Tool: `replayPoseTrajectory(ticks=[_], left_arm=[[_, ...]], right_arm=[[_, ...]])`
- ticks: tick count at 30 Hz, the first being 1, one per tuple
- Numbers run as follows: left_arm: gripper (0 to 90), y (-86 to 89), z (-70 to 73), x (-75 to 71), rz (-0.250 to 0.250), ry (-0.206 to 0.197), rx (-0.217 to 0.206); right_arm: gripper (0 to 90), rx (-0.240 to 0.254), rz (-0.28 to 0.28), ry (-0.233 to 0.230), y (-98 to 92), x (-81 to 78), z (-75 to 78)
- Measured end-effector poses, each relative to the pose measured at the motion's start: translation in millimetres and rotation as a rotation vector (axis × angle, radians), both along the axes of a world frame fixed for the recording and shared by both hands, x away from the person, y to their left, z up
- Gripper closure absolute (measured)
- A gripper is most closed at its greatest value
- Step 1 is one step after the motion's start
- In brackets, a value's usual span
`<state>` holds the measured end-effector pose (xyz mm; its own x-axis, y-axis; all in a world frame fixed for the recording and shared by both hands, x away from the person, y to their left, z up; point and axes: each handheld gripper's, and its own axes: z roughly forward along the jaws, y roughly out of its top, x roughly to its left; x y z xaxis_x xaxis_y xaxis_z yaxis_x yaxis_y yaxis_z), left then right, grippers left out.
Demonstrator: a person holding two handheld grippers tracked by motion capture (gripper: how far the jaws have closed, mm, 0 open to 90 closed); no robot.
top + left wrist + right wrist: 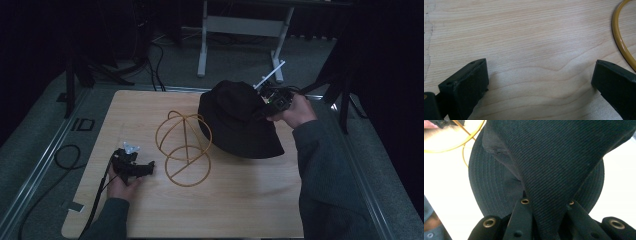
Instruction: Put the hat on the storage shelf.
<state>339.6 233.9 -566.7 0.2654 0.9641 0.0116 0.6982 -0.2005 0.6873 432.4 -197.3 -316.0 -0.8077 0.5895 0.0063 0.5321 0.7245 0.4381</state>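
Fingers [521, 220] pinching black hat [554, 165] crown

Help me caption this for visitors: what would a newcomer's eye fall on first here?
First, the black bucket hat, pinched at its crown by the right tongs and lifted at the table's far right. Next, the yellow wire hat stand, upright at the middle of the wooden table. The left tongs rest open near the stand's base ring.
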Motion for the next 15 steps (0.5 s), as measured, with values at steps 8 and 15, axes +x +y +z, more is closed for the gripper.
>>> replayPoseTrajectory(ticks=[8,15], left_arm=[[1.3,0.2,0.1,0.0,-0.001,0.001,0.002],[1.3,0.2,0.1,0.0,-0.002,0.001,0.003]], right_arm=[[86.9,0.007,0.025,-0.014,0.6,-5.2,10.4],[86.9,0.024,0.024,-0.021,-1.0,-4.5,14.8]])
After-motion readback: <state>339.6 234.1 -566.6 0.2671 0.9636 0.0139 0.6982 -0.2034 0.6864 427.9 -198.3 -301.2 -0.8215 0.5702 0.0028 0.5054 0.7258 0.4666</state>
